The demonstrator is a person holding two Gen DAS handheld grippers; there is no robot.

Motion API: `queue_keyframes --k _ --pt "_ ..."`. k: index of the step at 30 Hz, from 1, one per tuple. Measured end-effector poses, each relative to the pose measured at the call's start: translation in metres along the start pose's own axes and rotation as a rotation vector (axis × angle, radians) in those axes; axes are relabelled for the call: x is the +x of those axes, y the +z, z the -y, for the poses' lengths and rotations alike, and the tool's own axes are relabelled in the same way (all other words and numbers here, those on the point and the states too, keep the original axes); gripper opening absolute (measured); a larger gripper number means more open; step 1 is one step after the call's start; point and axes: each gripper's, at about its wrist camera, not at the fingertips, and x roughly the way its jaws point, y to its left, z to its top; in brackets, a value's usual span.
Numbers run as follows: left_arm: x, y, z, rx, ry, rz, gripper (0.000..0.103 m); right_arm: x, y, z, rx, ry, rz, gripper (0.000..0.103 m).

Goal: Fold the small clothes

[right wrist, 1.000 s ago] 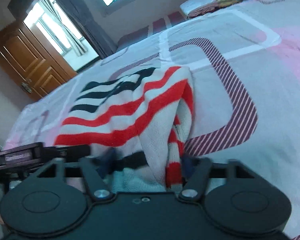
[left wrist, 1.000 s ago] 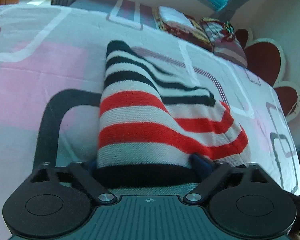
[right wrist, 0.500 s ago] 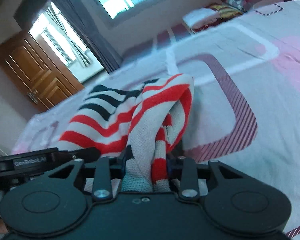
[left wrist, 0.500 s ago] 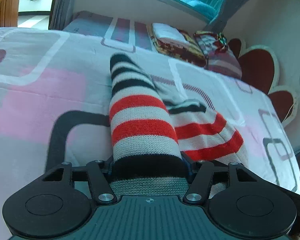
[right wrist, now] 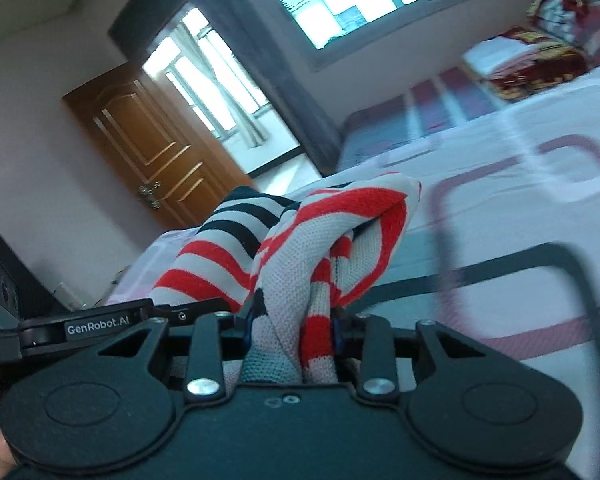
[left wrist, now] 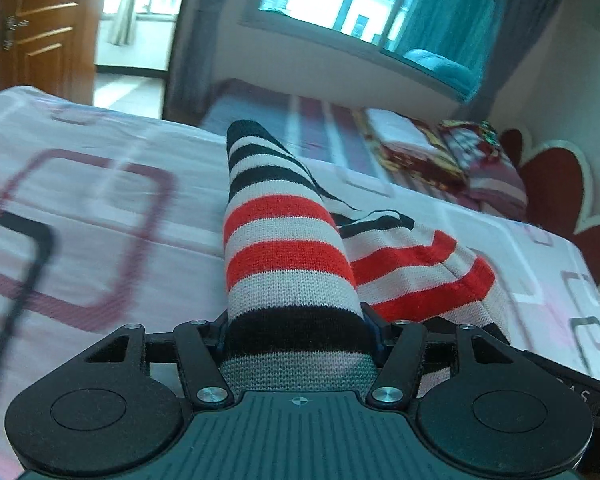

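A small knitted garment (left wrist: 284, 248) with red, black and white stripes and a grey-green hem is held up off the bed. My left gripper (left wrist: 296, 336) is shut on one end of its hem; the cloth rises between the jaws and hides the fingertips. My right gripper (right wrist: 292, 328) is shut on the other end of the striped garment (right wrist: 320, 256), which bunches in folds between the jaws. The left gripper's body (right wrist: 88, 328) shows in the right wrist view, close beside the right one.
A bed with a pink and white sheet (left wrist: 100, 240) with maroon and black rectangle prints lies under the garment. Folded blankets and pillows (left wrist: 440, 156) lie at the head. A heart-shaped headboard (left wrist: 556, 184), a window (left wrist: 364, 4) and a wooden door (right wrist: 148, 148) stand beyond.
Both grippers have closed on the garment's hem and lifted it off the bed, tilting upward. The room's window and door have come into view.
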Motion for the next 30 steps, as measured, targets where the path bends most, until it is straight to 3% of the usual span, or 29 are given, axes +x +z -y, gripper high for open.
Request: queue_keyframes --k 7,11,13,14,16,18,21,26,30 --pt "0.02 0.016 -0.116 -0.011 0.048 -0.007 0.06 0.088 -0.036 -0.087 -0.033 -0.001 -0.018 0.033" --pt "0.057 0.01 -0.156 0.007 0.079 -0.046 0.061 0.125 -0.051 -0.104 -0.035 -0.053 -0.028 0.033" --pt "0.07 -0.001 -0.168 -0.018 0.077 -0.047 0.079 0.144 -0.059 -0.101 -0.038 -0.11 -0.058 0.036" --pt "0.07 -0.005 -0.17 -0.011 0.09 -0.033 0.087 0.154 -0.063 -0.098 -0.04 -0.149 -0.078 0.037" --pt "0.068 -0.007 -0.169 0.0 0.091 -0.029 0.087 0.158 -0.073 -0.091 -0.053 -0.197 -0.077 0.049" --pt "0.059 -0.004 -0.167 0.018 0.111 -0.022 0.087 0.15 -0.073 -0.088 -0.06 -0.225 -0.058 0.054" --pt "0.036 -0.002 -0.16 0.035 0.148 0.012 0.087 0.134 -0.068 -0.106 -0.104 -0.28 -0.02 0.047" --pt "0.007 -0.012 -0.153 0.055 0.16 0.007 0.088 0.104 -0.073 -0.162 -0.324 -0.303 0.047 0.033" --pt "0.017 -0.033 -0.155 0.082 0.174 -0.049 0.088 0.107 -0.096 -0.177 -0.407 -0.309 -0.016 0.028"
